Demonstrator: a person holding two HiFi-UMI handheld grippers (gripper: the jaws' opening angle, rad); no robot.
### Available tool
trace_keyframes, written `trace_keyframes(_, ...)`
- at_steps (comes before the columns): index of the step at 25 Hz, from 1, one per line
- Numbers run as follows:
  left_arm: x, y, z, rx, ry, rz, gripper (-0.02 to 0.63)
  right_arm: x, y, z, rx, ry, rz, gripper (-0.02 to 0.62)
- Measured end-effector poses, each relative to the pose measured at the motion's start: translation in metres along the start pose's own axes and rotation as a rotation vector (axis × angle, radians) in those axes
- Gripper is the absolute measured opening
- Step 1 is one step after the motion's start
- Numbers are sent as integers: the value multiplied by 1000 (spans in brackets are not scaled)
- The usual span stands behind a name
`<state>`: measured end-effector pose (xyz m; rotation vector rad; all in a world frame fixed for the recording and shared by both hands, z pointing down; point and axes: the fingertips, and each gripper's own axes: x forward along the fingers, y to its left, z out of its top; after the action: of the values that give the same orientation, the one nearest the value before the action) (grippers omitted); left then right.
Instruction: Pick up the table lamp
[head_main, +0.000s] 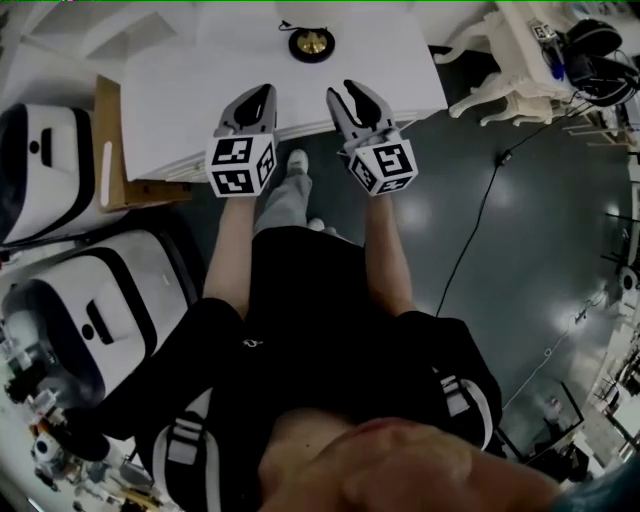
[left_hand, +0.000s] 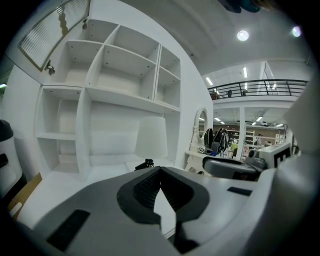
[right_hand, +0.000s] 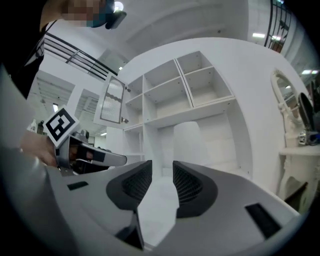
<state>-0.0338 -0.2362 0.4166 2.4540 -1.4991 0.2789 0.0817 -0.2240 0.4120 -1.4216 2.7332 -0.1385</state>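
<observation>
Reaching for the table lamp is the step in hand; no contact yet, nothing lifted. Lamp stands upright at the back of the white table, white shade over a black-and-gold base, close in front of the shelf unit. It's well apart from both grippers.

Left gripper: fingers tip-to-tip, empty. Right gripper: fingers parted w/ a clear gap, nothing btwn them. In the right gripper view the shade shows straight ahead, beyond that gap.

Next move, as I judge it: carry the right gripper fwd across the table, line its gap up w/ the thin stem btwn base and shade, close there, then lift straight up. The shade looks too wide and soft to pinch, and the base is low and flat. Left would have to open first if it's to steady the base. Top-heavy thing, prob. tips if nudged at the shade.

Pose: both forearms stretched out side by side, grippers abreast over the table's near edge, both aimed at the lamp. Left dips a little twd the tabletop; right sits approx level.
</observation>
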Motion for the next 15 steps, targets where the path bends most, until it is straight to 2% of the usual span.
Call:
trace_keyframes(4, 33, 27, -6, -19, 40, 12, 9, 39, -19, -25, -11, 32, -28, 130)
trace_keyframes(9, 60, 47, -13, -14, 88, 24, 9, 79, -53, -47, 44, 40, -57, 163)
trace_keyframes(15, 68, 91, -34, 20, 159, 100, 9, 137, -98, -77, 53, 44, -103, 194)
